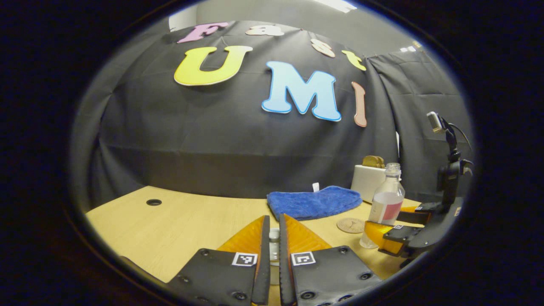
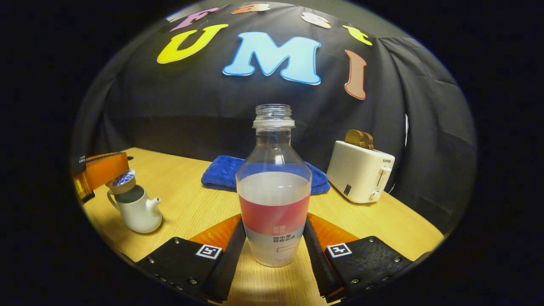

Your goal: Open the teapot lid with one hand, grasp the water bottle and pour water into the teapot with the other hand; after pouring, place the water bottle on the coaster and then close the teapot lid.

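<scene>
The clear water bottle [image 2: 274,191], uncapped and partly full with a red label, stands on the wooden table [image 2: 191,204]. My right gripper [image 2: 274,223] is shut on its lower half, one finger against each side. The white teapot [image 2: 138,212] sits at the left with its mouth uncovered. Its lid [image 2: 122,180] hangs tilted just above, held by my left gripper [image 2: 111,172]. In the left gripper view, my left gripper [image 1: 274,219] is shut on the pale lid knob [image 1: 274,237]. The bottle [image 1: 386,204] with the right gripper [image 1: 384,222] shows at the right, and a round brown coaster [image 1: 351,225] lies beside it.
A folded blue cloth [image 2: 225,172] lies at the back of the table, behind the bottle. A white toaster [image 2: 361,172] with toast in it stands at the back right. The tabletop has a small round hole [image 1: 153,202] near its far left.
</scene>
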